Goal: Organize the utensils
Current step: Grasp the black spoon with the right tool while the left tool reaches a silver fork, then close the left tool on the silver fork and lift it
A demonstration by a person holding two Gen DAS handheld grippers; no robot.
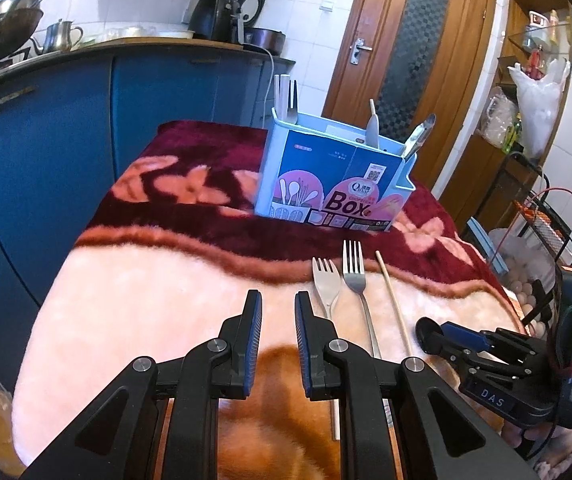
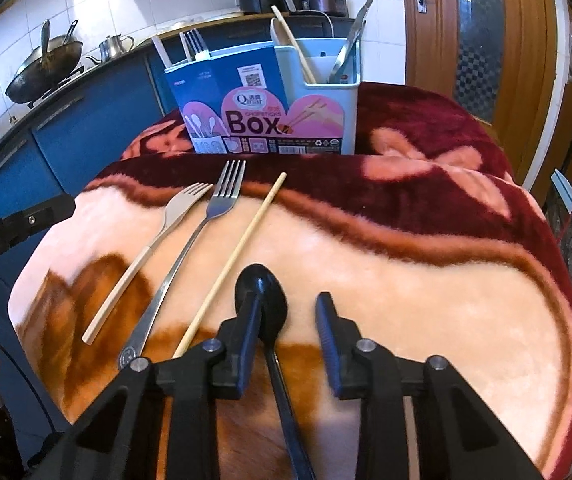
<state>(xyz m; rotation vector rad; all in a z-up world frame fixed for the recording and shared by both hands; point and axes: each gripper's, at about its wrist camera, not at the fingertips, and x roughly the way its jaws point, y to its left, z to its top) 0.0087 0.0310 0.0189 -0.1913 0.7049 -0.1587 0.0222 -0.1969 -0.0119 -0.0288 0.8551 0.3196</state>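
Home kitchen, wok [image 2: 43, 68] on stove, blue cabinets [image 1: 45, 128], tiled walls, kettle [image 1: 59, 36] (steel), air fryer [image 1: 215, 18]

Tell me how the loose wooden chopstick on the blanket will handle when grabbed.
The chopstick looks thin and straight, so probably stiff and light. Being round, it may roll, though the plush blanket should damp that. Its slimness could let it sink into the pile.
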